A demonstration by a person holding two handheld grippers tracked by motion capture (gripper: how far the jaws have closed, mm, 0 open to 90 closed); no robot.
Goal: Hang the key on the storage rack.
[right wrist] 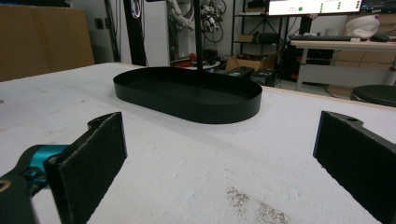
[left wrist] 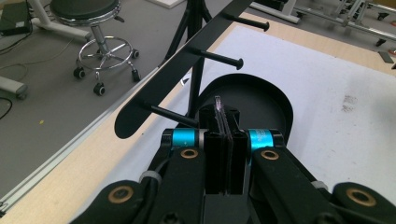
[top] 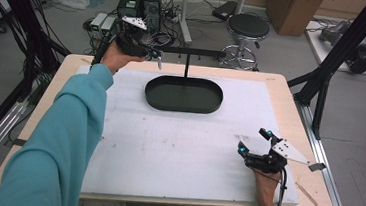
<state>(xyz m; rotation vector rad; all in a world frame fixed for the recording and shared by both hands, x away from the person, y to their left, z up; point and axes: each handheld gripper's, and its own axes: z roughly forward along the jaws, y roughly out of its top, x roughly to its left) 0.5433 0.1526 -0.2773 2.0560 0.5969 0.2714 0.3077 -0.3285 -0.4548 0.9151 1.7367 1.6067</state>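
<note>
My right gripper (right wrist: 219,158) sits low over the white mat (right wrist: 187,177), jaws spread wide apart with nothing between them. Ahead I see the black oval tray (right wrist: 187,93) resting on the mat, a thin post (right wrist: 198,32) rising at its far rim. A dark smudge (right wrist: 257,205) marks the mat near the jaws.

Teal long sleeves on both forearms; left claw (left wrist: 223,140) black with teal cylinders and brass-ringed screws, right claw (top: 257,141) black with teal tips, grey three-cornered plate on top, black cable trailing.
</note>
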